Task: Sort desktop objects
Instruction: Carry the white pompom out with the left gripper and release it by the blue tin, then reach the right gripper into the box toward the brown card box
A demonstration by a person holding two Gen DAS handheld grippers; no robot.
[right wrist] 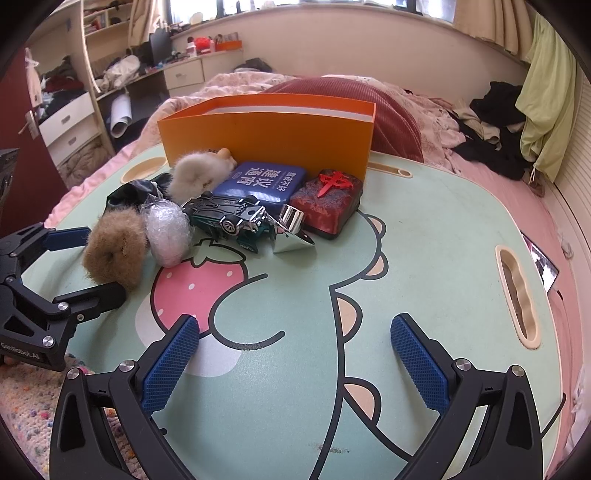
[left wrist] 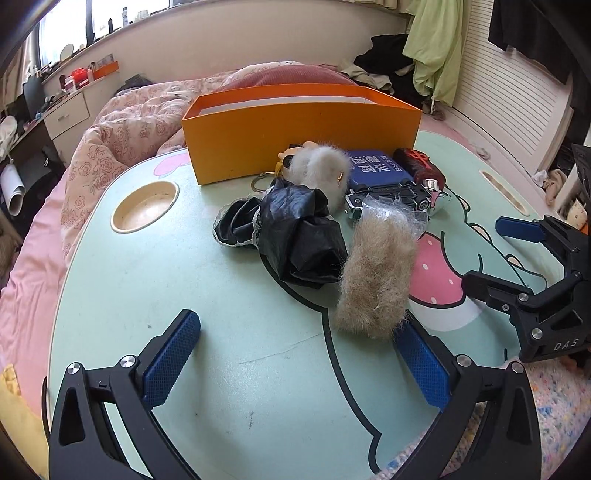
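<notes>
You had soft daylight from the windows (left wrist: pixel 107 22) behind; shadows stayed faint. Glare washed out the panes and glinted off the chrome clip (right wrist: pixel 291 221). Fisheye bending and dark vignetting crowded your corners.

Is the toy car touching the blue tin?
Touching. In the right wrist view the toy car lies against the front edge of the blue tin, overlapping it with no table showing between.

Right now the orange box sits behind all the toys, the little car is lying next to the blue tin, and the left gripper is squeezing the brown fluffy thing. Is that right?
Not quite. The left gripper is open and squeezing nothing; the brown fluffy thing lies loose by its right finger, as the left wrist view shows. The orange box, little car and blue tin are as you said.
</notes>
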